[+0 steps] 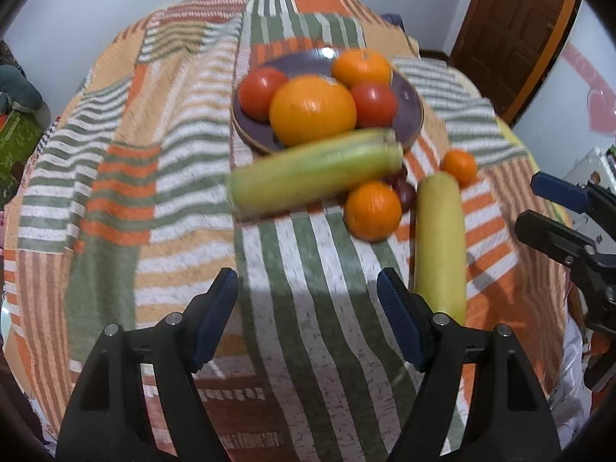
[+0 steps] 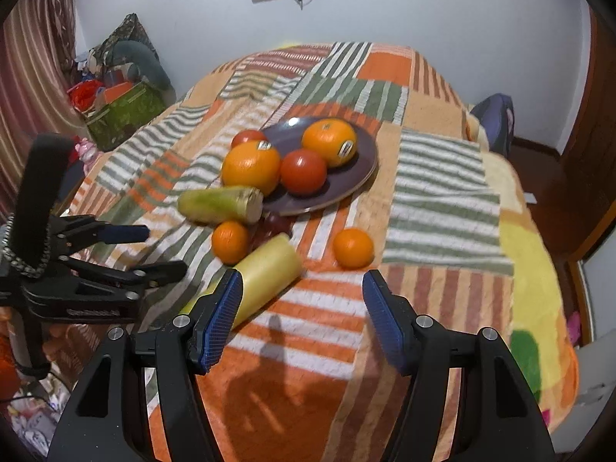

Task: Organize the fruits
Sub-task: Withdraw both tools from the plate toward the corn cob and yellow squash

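Note:
A purple plate point(image 1: 408, 115) point(image 2: 358, 177) on the striped cloth holds two big oranges point(image 1: 312, 109) point(image 2: 329, 142) and two tomatoes point(image 1: 260, 92) point(image 2: 303, 171). In front of it lie two pale green squashes point(image 1: 315, 173) point(image 1: 439, 246) point(image 2: 221, 202) point(image 2: 269, 271), two small oranges point(image 1: 372, 210) point(image 1: 459, 166) point(image 2: 230, 241) point(image 2: 353, 248) and dark grapes point(image 1: 402, 188) point(image 2: 275, 223). My left gripper point(image 1: 308, 321) is open and empty above the cloth, short of the fruit. My right gripper point(image 2: 302, 317) is open and empty, its left finger in front of the near squash.
The right gripper shows at the right edge of the left wrist view point(image 1: 562, 211); the left gripper shows at the left of the right wrist view point(image 2: 127, 250). A wooden door point(image 1: 512, 30) stands at the right. A green box and bags point(image 2: 123, 111) sit by the left wall.

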Tool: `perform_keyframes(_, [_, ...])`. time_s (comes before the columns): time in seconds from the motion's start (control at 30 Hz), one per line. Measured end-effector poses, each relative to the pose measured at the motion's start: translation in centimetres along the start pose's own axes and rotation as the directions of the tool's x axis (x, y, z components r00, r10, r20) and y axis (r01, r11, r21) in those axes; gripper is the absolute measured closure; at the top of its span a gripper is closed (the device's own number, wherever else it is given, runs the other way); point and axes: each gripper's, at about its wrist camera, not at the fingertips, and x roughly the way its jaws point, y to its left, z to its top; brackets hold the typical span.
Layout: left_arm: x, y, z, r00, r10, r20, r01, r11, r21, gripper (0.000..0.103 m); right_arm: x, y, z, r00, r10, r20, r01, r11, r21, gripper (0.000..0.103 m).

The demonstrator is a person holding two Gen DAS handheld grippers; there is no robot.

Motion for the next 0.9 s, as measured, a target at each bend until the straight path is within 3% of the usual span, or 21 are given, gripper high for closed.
perform_keyframes(0.1, [0.9, -0.5, -0.5, 1.000, 0.015, -0.010, -0.015, 1.000, 0.015, 0.028, 0.5, 0.5, -0.5, 1.000, 0.027, -0.013, -0.027, 1.000, 0.005, 0.042])
perform_keyframes(0.23, [1.1, -1.2, -0.8, 0.999, 0.044, 0.005, -0.044, 0.998, 0.049, 0.027, 1.2, 0.8, -0.8, 0.998, 0.055, -0.033, -0.055, 0.998, 0.017, 0.051])
perform_keyframes(0.63, [0.2, -2.5, -1.6, 0.998, -0.060, 0.024, 0.059, 0.997, 0.042, 0.027, 2.4, 1.0, -0.8, 0.993, 0.089, -0.071, -0.086, 0.995, 0.051, 0.051])
perform_keyframes(0.9, [-0.4, -1.0, -1.9, 0.997, -0.075, 0.024, 0.075, 0.997, 0.002, 0.026, 4.2, 2.2, -0.6, 0.989, 0.102, -0.111, -0.099, 0.995, 0.030, 0.049])
